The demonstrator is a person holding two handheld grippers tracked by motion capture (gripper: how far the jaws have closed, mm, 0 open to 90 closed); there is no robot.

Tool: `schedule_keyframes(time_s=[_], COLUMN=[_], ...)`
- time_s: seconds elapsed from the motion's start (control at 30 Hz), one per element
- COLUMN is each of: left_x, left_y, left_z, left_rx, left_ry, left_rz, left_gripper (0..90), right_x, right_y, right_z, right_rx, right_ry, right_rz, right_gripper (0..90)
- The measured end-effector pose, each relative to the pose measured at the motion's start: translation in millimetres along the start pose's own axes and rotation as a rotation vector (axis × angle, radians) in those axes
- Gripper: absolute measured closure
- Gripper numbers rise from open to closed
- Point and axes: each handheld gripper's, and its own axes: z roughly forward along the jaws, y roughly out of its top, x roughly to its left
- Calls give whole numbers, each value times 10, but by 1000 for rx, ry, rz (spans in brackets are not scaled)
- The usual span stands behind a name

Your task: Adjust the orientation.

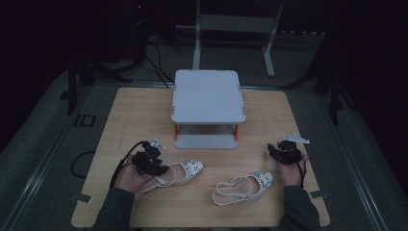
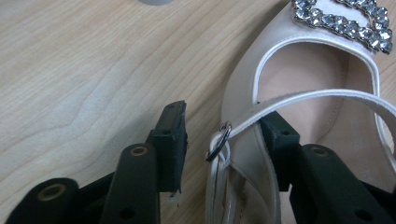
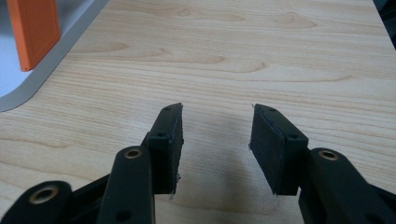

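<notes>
Shoe [image 2: 252,93] at table's [image 1: 144,115] seven o'clock, left gripper [image 2: 224,140] jaws wide astride its side wall, right gripper [image 3: 217,144] wide and empty at four o'clock, no readable writing

Table: your wooden table [image 1: 144,110].
On it: grey two-tier stand [image 1: 208,96]; two shoes, left [image 1: 178,174], right [image 1: 243,186].

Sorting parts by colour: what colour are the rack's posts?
Orange; the rack's post shows best in the right gripper view.
</notes>
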Motion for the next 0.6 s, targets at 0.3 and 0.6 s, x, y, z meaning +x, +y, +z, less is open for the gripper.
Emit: schedule_keyframes(time_s=[0.3,0.6], left_x=[20,154], left_y=[-9,-179], left_z=[-17,-174], left_rx=[12,-86], left_ry=[-75,-90], left_rz=[-54,-220], left_gripper=[803,808], right_x=[-12,-17], right_y=[-4,-7], right_z=[2,6], right_rx=[2,3], right_ry=[0,-2], right_rz=[4,2], right_gripper=[537,537])
